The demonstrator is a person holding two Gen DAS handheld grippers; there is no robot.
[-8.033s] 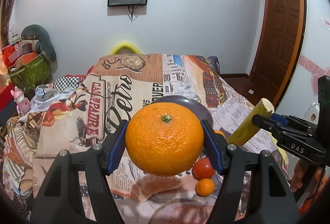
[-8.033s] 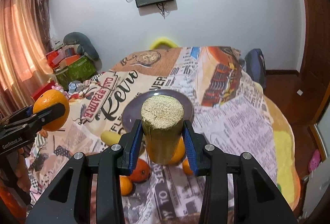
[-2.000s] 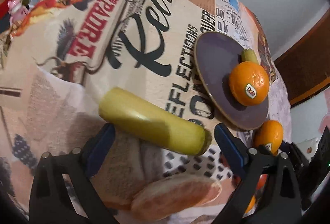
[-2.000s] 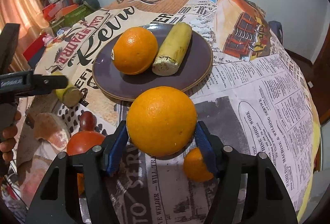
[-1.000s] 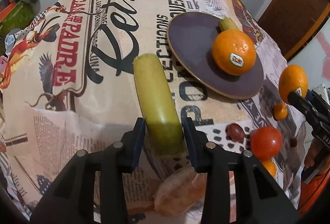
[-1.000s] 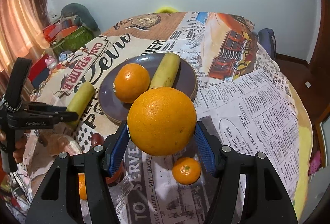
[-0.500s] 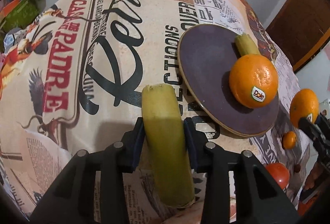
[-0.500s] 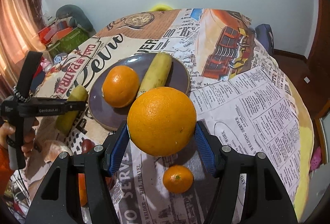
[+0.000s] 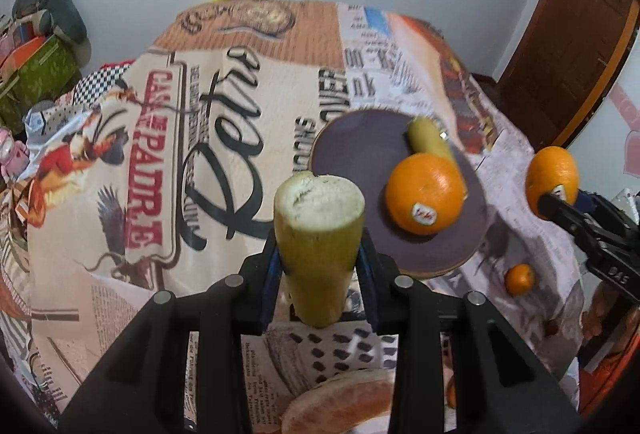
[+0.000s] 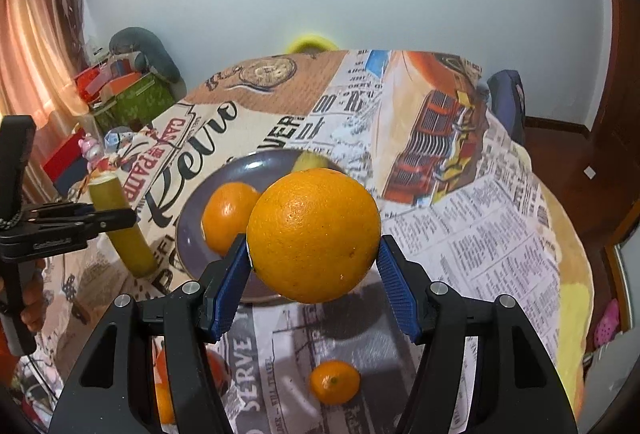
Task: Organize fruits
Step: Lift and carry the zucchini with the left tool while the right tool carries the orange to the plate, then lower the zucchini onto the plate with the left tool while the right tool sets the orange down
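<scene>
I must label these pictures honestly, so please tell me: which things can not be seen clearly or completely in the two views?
- Banana piece on the plate: right wrist view, mostly hidden behind the held orange.
- Sticker on the plate's orange: left wrist view, text blurred.
- Peeled fruit piece: left wrist view, cut by the bottom edge and the left gripper.
- Red-orange fruits: right wrist view, behind the right gripper.
</scene>
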